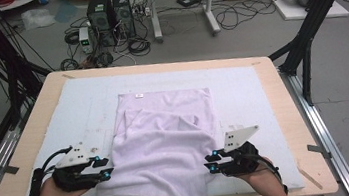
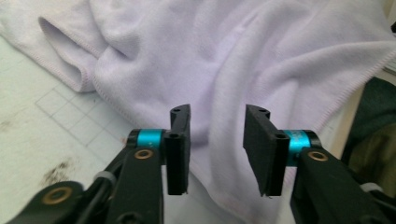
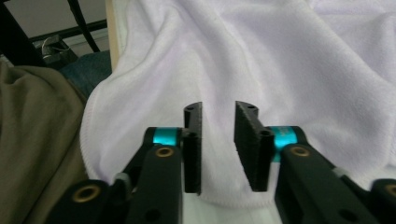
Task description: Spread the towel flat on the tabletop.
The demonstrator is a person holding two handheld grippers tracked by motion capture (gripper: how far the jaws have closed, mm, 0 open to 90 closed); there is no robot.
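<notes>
High view: a pale lilac towel [image 1: 165, 144] lies on a white mat [image 1: 242, 89] covering a wooden worktop [image 1: 297, 128]. The person's left tongs [image 1: 104, 167] sit just beside the towel's left edge; the right tongs [image 1: 212, 161] sit at its right edge. The towel lies between the two. Its far half lies flat and rectangular, with a small label near the far edge. The near half is rumpled and heaped over the flat part, and one corner droops over the worktop's near edge, between the tongs and the person. Judging from this, folding has begun but is unfinished: the near layer still needs lifting, straightening and laying square.

Left gripper view: the left tongs [image 2: 217, 149] stand partly open, with a clear gap between the black pads and nothing gripped. The towel [image 2: 243, 60] lies just ahead and beneath, thick and fleecy, with soft folds and a stitched hem. The gridded mat [image 2: 60, 116] shows to one side.

Right gripper view: the right tongs [image 3: 218, 147] are also partly open, a narrower gap, holding nothing. The towel [image 3: 280, 70] spreads ahead, its rounded hemmed corner hanging just below the pads. The person's olive clothing [image 3: 37, 140] sits to one side.
</notes>
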